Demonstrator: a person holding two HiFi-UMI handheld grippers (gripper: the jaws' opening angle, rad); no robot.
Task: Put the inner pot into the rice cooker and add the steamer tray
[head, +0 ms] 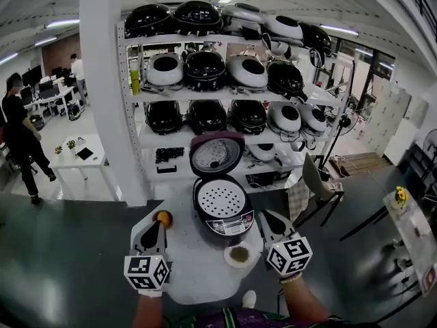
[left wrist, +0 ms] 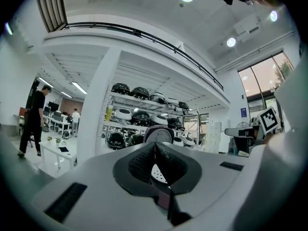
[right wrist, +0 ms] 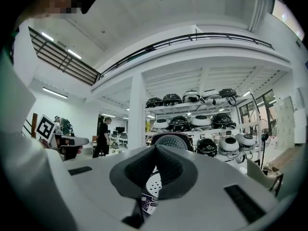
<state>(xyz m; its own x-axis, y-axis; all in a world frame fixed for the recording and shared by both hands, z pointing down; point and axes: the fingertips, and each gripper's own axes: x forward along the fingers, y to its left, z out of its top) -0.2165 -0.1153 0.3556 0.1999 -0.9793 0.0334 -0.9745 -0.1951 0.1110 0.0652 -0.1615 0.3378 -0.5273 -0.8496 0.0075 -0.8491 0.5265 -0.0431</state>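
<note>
On the tabletop [head: 198,282], tray [head: 220,199] sits in cooker [head: 230,225]; left gripper [head: 159,224] and right gripper [head: 265,217] fingers clenched, empty. Loading looks finished; next, probably shut lid [head: 216,154].

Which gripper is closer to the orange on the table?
Left. The left gripper is right beside the orange; the right gripper is past the rice cooker.
</note>
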